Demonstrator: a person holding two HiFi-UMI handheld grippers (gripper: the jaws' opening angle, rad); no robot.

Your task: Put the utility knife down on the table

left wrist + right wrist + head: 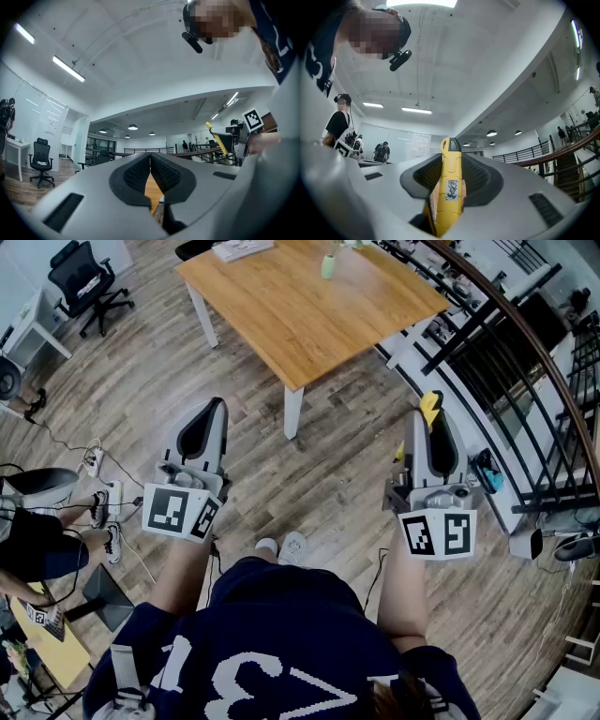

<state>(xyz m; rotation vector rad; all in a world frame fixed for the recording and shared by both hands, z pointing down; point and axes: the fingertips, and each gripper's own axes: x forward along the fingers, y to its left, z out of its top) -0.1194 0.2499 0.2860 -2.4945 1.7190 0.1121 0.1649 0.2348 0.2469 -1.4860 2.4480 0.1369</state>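
A yellow utility knife [449, 192] with a black tip stands upright between the jaws of my right gripper [451, 174], which is shut on it. Its yellow end [430, 409] sticks out past the right gripper [429, 432] in the head view, well short of the wooden table [309, 306] ahead. My left gripper [206, 432] is shut with nothing in it; its black pads [165, 174] meet at the tips. Both grippers are held at waist height over the floor, pointing slightly upward.
A pale green vase [329, 265] and a book [242, 248] sit on the table's far part. A black railing [506, 324] runs along the right. An office chair [86, 282] stands at the far left, cables and a power strip [103, 493] lie on the floor.
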